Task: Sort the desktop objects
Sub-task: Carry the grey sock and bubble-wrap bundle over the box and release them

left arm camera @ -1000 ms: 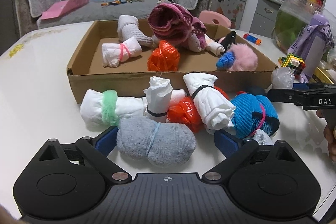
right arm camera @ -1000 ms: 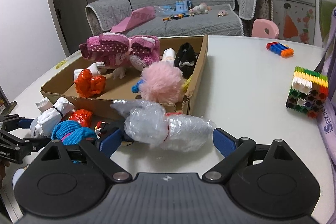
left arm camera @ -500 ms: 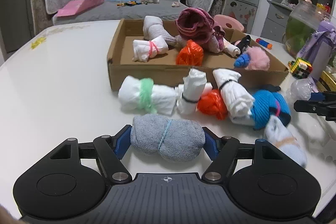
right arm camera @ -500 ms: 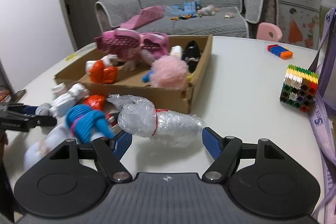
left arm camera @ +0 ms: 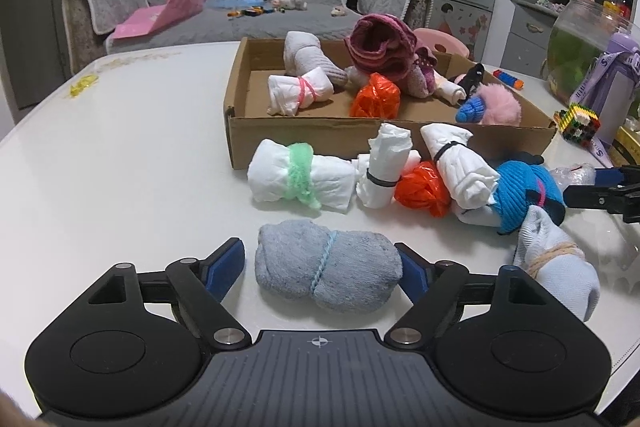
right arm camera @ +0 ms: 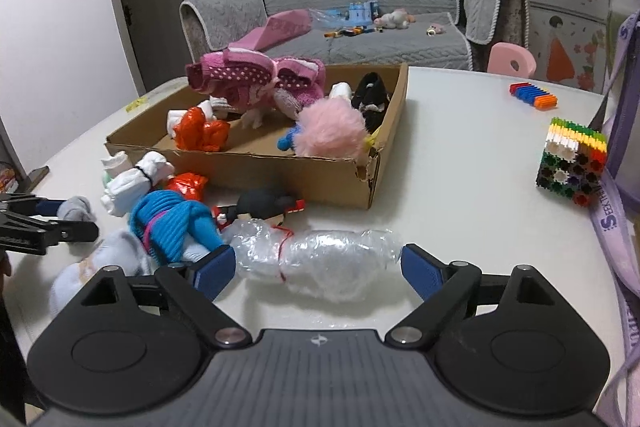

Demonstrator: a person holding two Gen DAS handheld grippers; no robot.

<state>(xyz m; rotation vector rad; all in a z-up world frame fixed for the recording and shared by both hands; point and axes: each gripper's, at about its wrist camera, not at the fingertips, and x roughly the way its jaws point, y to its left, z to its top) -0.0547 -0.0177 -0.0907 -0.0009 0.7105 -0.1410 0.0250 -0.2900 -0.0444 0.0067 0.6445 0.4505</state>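
Grey sock roll (left arm camera: 327, 273) now back on table (left arm camera: 120, 163), between fingers of my left claw (left arm camera: 322, 263), just released; gap visible at left pad. Right claw (right arm camera: 318, 265) spread around bubble-wrap bundle (right arm camera: 320, 259), not clenched. Cardboard box (left arm camera: 304, 141) beyond; both items unsorted.

Left gripper (left arm camera: 319, 263) and right gripper (right arm camera: 318, 265): black plastic bodies, ribbed grey centre plates, silver screws, blue-padded jaws.
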